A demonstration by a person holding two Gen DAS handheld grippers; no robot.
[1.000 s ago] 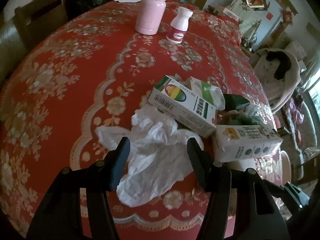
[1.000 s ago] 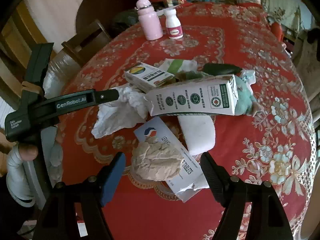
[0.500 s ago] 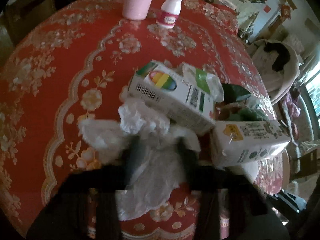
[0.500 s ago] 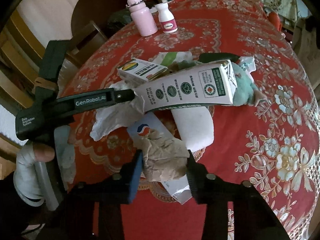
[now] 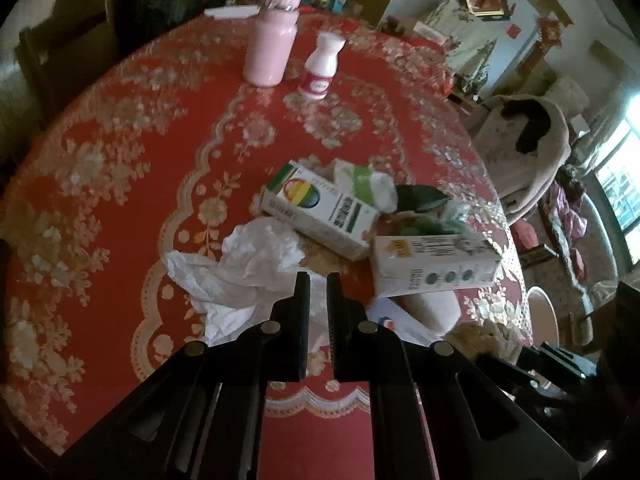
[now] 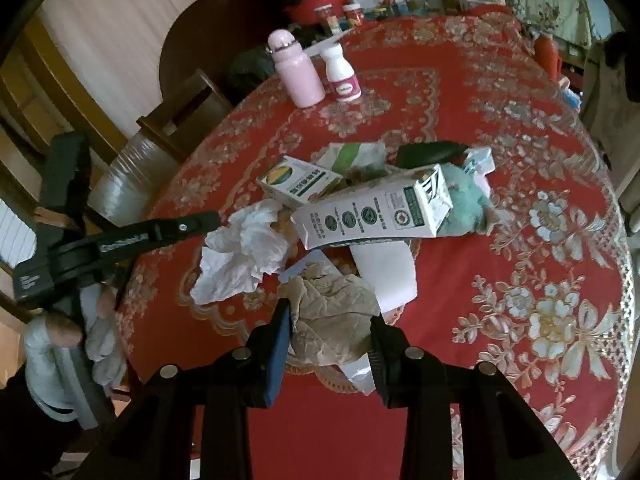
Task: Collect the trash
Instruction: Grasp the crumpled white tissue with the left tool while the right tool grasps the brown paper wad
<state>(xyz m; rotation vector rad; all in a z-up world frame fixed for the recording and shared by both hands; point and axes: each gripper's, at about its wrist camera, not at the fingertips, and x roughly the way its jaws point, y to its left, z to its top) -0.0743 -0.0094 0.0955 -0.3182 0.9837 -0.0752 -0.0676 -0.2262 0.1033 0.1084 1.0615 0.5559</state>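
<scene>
Red floral-cloth counter (image 6: 500,128) w/ whole trash pile uncollected. Left tool (image 5: 318,280) pinches crumpled white tissue (image 5: 240,268); right tool (image 6: 330,312) grips crumpled brown paper wad (image 6: 336,312). Cartons etc. left.

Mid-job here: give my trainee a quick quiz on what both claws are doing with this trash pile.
1. True or false: the right claw is closed on the crumpled brown paper.
2. What does the left claw pinch? A) milk carton B) crumpled white tissue C) pink bottle
3. Fill in: the small white bottle stands beside the ____ bottle.
Key: 1 true; 2 B; 3 pink.
</scene>
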